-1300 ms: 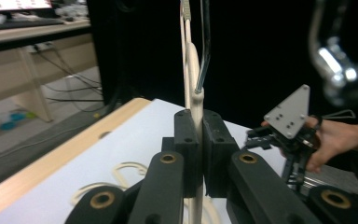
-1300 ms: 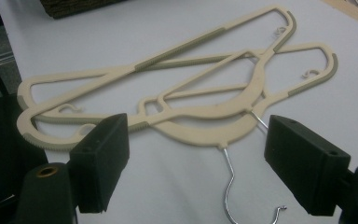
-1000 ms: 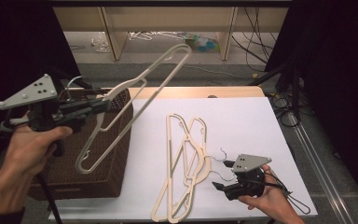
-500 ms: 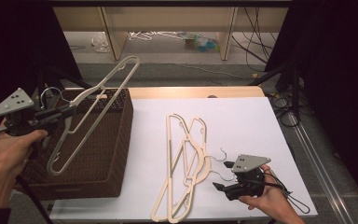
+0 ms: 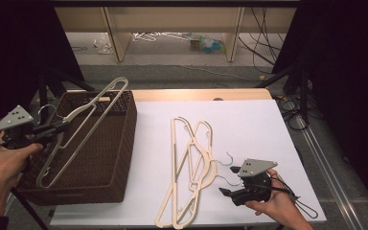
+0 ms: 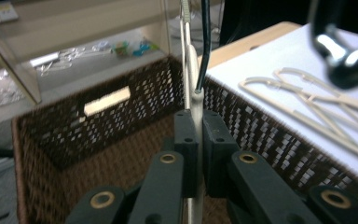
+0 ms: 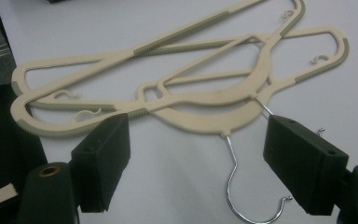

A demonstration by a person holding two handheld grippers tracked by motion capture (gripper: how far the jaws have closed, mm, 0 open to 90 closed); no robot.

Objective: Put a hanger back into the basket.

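High view puts your left gripper (image 5: 52,130) over the near-left corner of the wicker basket (image 5: 120,158), its jaws pinched on the neck of a cream hanger (image 5: 84,127) that slants across the basket mouth, one end poking up past the far rim. In the left gripper view the jaws are pressed together on that thin neck, with the metal hook rising just beyond them.

To seat it well, tip the high end down so the hanger lies along the basket's long side before you let go; released while it bridges the rim, it would likely perch or slide out. Keep the hook clear of the weave, which looks ready to snag it.

Your right gripper (image 5: 230,192) rests near the front edge of the table (image 5: 249,120), jaws spread and holding nothing, the hooks of the two crossed hangers (image 5: 191,163) just ahead of them. The white surface to the right is open; the basket's right wall stands near those hangers, so lift them high before crossing.
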